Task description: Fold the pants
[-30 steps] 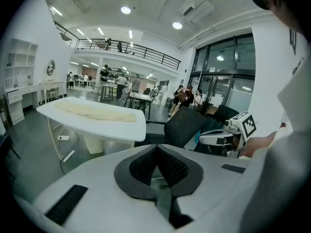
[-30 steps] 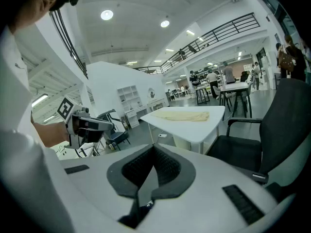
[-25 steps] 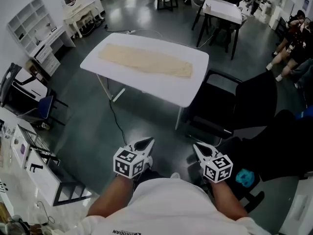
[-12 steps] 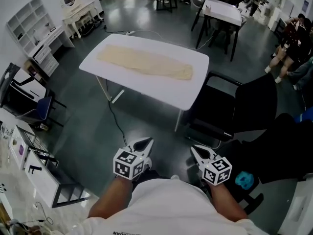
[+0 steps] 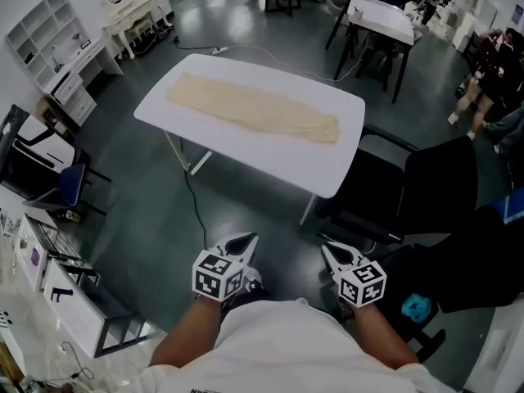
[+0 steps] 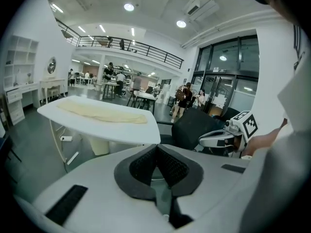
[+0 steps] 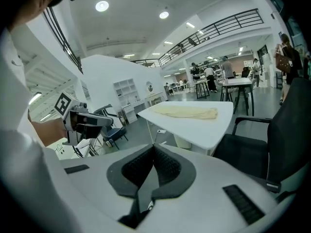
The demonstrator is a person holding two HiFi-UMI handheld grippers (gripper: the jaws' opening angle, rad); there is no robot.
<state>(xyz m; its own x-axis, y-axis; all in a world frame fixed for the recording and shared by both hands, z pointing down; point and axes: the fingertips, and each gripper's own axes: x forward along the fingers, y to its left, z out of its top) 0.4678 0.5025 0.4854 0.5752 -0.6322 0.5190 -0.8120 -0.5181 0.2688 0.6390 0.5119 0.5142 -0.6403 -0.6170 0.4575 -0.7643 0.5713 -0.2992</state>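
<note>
My left claw (image 5: pixel 244 239) and my right claw (image 5: pixel 330 250) are both pressed together with nothing in them. The pants (image 5: pixel 250 105) lie flat on the white table (image 5: pixel 327 166), well away in front of me. A black chair (image 5: pixel 438 174) stands beside it.

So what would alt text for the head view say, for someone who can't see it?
Cream pants lie flat on a white table ahead. The left gripper and right gripper, both shut and empty, are held low, well short of it.
</note>
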